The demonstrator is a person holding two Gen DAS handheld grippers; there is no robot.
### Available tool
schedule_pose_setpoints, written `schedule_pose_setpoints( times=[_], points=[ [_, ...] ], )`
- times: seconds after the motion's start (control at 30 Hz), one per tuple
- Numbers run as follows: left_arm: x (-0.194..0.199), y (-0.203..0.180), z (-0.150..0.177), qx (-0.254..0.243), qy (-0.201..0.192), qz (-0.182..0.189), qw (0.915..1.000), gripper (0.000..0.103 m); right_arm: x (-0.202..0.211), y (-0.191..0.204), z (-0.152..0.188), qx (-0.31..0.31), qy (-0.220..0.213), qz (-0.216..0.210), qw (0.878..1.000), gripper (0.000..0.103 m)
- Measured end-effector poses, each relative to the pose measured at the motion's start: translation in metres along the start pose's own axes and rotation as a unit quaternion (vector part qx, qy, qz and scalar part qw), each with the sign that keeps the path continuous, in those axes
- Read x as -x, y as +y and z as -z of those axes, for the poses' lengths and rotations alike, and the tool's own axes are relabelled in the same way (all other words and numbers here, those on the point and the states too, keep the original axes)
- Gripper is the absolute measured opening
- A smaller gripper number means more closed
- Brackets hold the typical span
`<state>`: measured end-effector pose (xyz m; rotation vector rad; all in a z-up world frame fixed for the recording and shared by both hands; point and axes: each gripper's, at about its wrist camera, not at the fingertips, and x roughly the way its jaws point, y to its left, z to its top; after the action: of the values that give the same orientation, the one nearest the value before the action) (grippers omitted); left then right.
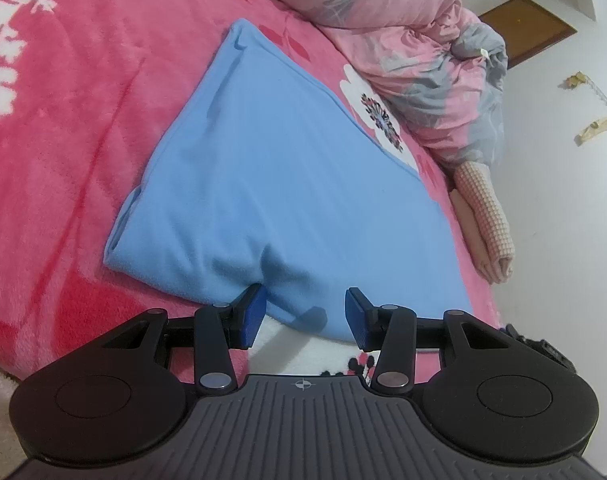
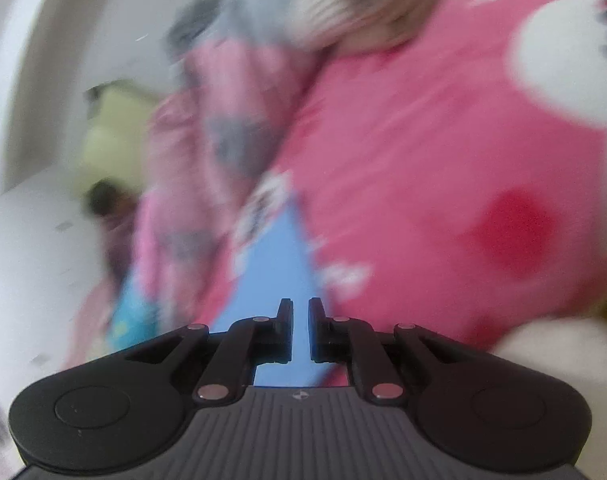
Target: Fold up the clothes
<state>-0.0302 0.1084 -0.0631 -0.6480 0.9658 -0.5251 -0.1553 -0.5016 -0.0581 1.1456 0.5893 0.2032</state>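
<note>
A light blue garment (image 1: 255, 184) lies folded flat on the pink floral bedspread (image 1: 63, 160). My left gripper (image 1: 305, 318) is open, its blue-padded fingers (image 1: 252, 320) at the garment's near edge, with nothing held. The right wrist view is blurred by motion. There my right gripper (image 2: 300, 330) has its jaws nearly together with a narrow gap and nothing visibly between them, over a strip of the blue garment (image 2: 275, 264) on the pink bedspread (image 2: 423, 180).
A bunched pink and grey duvet (image 1: 415, 56) lies along the far right of the bed. A folded beige waffle-knit item (image 1: 487, 216) sits at the bed's right edge. White floor (image 1: 563, 200) lies beyond it, with a brown mat (image 1: 527, 28).
</note>
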Motion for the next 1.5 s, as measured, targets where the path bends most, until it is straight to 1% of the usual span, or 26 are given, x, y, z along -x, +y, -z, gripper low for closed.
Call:
schedule_pose_setpoints(
  times=[0.03,0.07,0.1,0.13,0.17,0.2,0.27,0.33,0.47,0.53,0.6,0.67,0.73,0.83,0.87,0.93,0.97,1.0,1.13,1.17,1.27,1.33,1.37,1.4,1.47,1.5],
  points=[
    [0.006,0.0,0.0,-0.001,-0.006,-0.001,1.0,0.045,-0.01,-0.001,0.003,-0.008,0.019,-0.012,1.0,0.009],
    [0.012,0.0,-0.001,-0.002,-0.013,-0.002,0.9999,0.045,-0.019,-0.006,0.005,-0.019,0.034,-0.006,0.999,0.009],
    [0.018,-0.001,-0.001,-0.003,-0.019,-0.003,0.9998,0.045,-0.026,-0.015,0.006,-0.036,0.038,0.016,0.998,0.009],
    [0.025,-0.001,-0.002,-0.004,-0.026,-0.005,0.9996,0.045,-0.031,-0.027,0.006,-0.056,0.038,0.043,0.997,0.003],
    [0.031,-0.001,-0.002,-0.004,-0.032,-0.006,0.9994,0.046,-0.03,-0.036,0.006,-0.082,0.03,0.045,0.995,0.001],
    [0.038,-0.001,-0.003,-0.005,-0.04,-0.007,0.9992,0.046,-0.025,-0.044,0.006,-0.111,0.017,0.033,0.993,0.002],
    [0.072,0.005,-0.007,0.006,-0.075,-0.017,0.997,0.046,-0.013,-0.031,0.006,-0.081,-0.01,0.049,0.995,0.005],
    [0.106,0.011,-0.011,0.017,-0.109,-0.027,0.9936,0.047,-0.007,-0.011,0.008,-0.051,-0.016,0.053,0.997,0.009],
    [0.136,0.016,-0.007,0.028,-0.138,-0.035,0.9894,0.048,-0.027,0.023,0.018,-0.037,0.019,-0.004,0.999,0.014],
    [0.123,0.016,-0.003,0.03,-0.123,-0.03,0.9915,0.048,-0.041,0.036,0.034,-0.027,0.044,-0.026,0.998,0.017],
    [0.106,0.018,0.003,0.035,-0.105,-0.026,0.9935,0.048,-0.057,0.046,0.057,-0.027,0.086,-0.043,0.995,0.018],
    [0.087,0.025,0.007,0.057,-0.092,-0.025,0.9938,0.048,-0.073,0.048,0.079,-0.03,0.125,-0.042,0.991,0.018],
    [0.071,0.035,0.007,0.089,-0.092,-0.022,0.9916,0.048,-0.085,0.047,0.099,-0.038,0.154,-0.035,0.987,0.018],
    [0.063,0.05,0.004,0.135,-0.11,-0.032,0.9842,0.047,-0.091,0.038,0.118,-0.063,0.164,-0.023,0.984,0.019],
    [0.061,0.052,0.002,0.144,-0.114,-0.028,0.9826,0.044,-0.09,0.036,0.12,-0.067,0.161,-0.021,0.985,0.019],
    [0.059,0.051,0.0,0.141,-0.122,-0.032,0.9819,0.031,-0.087,0.035,0.121,-0.071,0.153,-0.016,0.986,0.019],
    [0.058,0.049,-0.001,0.136,-0.125,-0.037,0.982,0.011,-0.085,0.034,0.122,-0.073,0.149,-0.013,0.986,0.019],
    [0.058,0.047,-0.002,0.132,-0.124,-0.046,0.9824,0.003,-0.084,0.033,0.123,-0.074,0.145,-0.01,0.987,0.019],
    [0.077,0.043,-0.007,0.138,-0.137,-0.045,0.9799,0.0,-0.076,0.029,0.122,-0.071,0.128,0.002,0.989,0.019],
    [0.078,0.044,-0.008,0.137,-0.139,-0.054,0.9792,0.0,-0.075,0.03,0.121,-0.068,0.123,0.005,0.99,0.019],
    [0.073,0.049,-0.006,0.128,-0.127,-0.069,0.9811,0.001,-0.075,0.034,0.12,-0.037,0.11,0.03,0.993,0.019],
    [0.068,0.053,-0.004,0.12,-0.115,-0.075,0.9833,0.003,-0.079,0.044,0.121,0.008,0.11,0.051,0.993,0.019],
    [0.065,0.055,-0.003,0.116,-0.108,-0.078,0.9843,0.007,-0.081,0.051,0.123,0.036,0.113,0.06,0.991,0.019],
    [0.063,0.057,-0.002,0.111,-0.104,-0.082,0.985,0.009,-0.082,0.06,0.126,0.067,0.117,0.064,0.989,0.019],
    [0.073,0.054,0.002,0.094,-0.127,-0.113,0.9808,0.017,-0.09,0.085,0.134,0.147,0.128,0.064,0.979,0.019],
    [0.079,0.053,0.004,0.086,-0.139,-0.129,0.9781,0.018,-0.094,0.098,0.138,0.187,0.134,0.064,0.971,0.019]
  ],
)
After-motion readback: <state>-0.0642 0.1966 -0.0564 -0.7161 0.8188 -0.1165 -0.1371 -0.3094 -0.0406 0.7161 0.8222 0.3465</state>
